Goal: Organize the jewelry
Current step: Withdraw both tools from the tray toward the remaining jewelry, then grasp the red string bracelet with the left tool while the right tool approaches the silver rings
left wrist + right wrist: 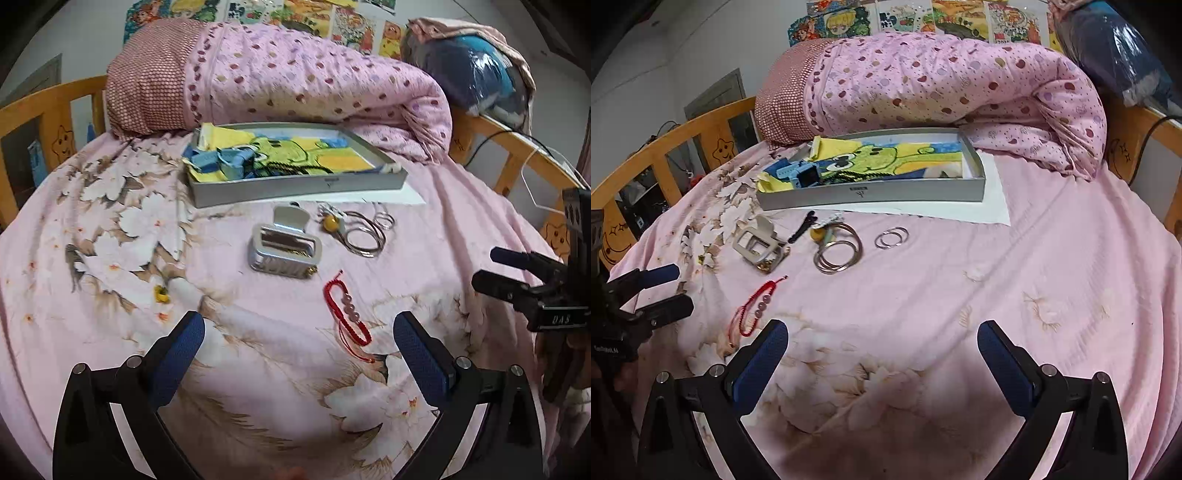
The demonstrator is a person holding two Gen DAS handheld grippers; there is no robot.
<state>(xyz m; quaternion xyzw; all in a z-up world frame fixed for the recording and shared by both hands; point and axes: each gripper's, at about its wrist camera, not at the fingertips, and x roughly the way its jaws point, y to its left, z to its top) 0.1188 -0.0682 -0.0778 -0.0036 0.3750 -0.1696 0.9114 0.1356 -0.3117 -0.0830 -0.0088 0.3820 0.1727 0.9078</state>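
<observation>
Pink bedsheet (110,295), red bracelet (345,314) between left claw (299,354) tips

The sheet (110,295) is pink with white flowers. The quilt (314,74) at its far edge is pink with dots. The grey tray (295,184) holds a yellow, green and blue cloth (314,147). The bracelet (345,306) is red; the pads (177,362) are blue.

A bed (110,332) in a pink floral sheet is carrying everything. A grey tray (295,182) is sitting at the far side, a rolled pink quilt (314,77) lying behind it. Nearer, a silver buckle (284,251), some metal bangles (364,236), and a red cord bracelet (345,314) are lying apart on the sheet.
</observation>
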